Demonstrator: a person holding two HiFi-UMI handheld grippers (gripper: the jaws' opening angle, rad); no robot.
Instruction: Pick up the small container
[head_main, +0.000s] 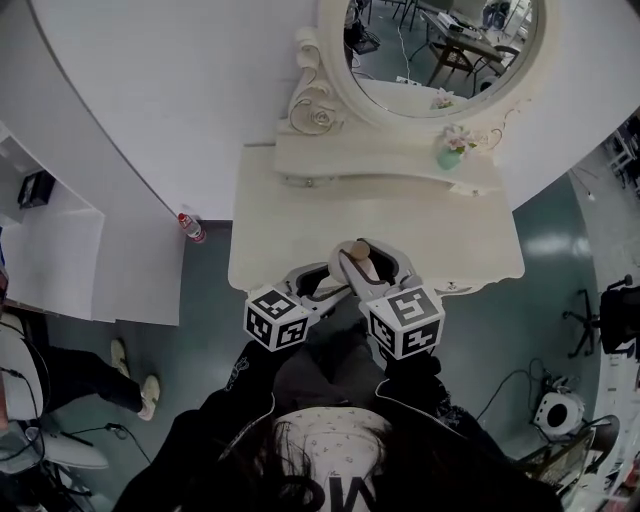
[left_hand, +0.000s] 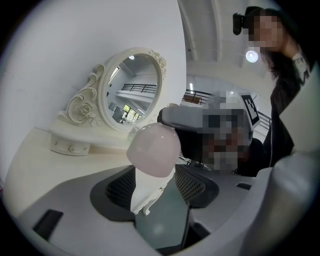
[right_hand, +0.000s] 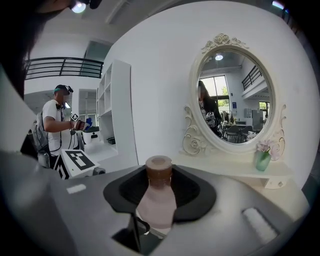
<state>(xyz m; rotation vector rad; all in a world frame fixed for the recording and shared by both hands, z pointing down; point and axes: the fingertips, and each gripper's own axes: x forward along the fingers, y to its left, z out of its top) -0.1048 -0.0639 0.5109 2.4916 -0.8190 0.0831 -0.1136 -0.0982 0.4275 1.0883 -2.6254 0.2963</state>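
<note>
Small container (head_main: 360, 262): a pale pink bottle with a brown cap (right_hand: 159, 167), found between the two tools, above the near edge of the white surface (head_main: 270, 240).

Right tool (head_main: 358, 270): closed narrowly on the lower body of the small container. In the right gripper view the bottle rises from the slot between the dark pads, with the cap at the far end, pointing away from the tool.

Left tool (left_hand: 160, 220): jaws partly apart. In the left gripper view the rounded pink body stands over the gap, with a white piece (left_hand: 147, 192) below it running down into the gap. The white piece lies against the left-hand jaw. Green floor shows through the gap between it and the other jaw, so this tool is not clamped on the bottle. What the white piece is cannot be determined.

The two tools sit close together, their marker cubes (head_main: 276, 318) side by side nearest the person.

Ahead of both tools, at the far side of the surface, an oval mirror (head_main: 335, 60) in a carved white frame stands on a low shelf. A small green vase of flowers (head_main: 452, 150) is on that shelf, ahead and to the right of the right tool.

Left of the left tool, off the surface, a plastic bottle with a red label (head_main: 191, 228) stands on the floor by the wall.

A second person (right_hand: 52, 130) in a white shirt appears well off to the left in the right gripper view.
</note>
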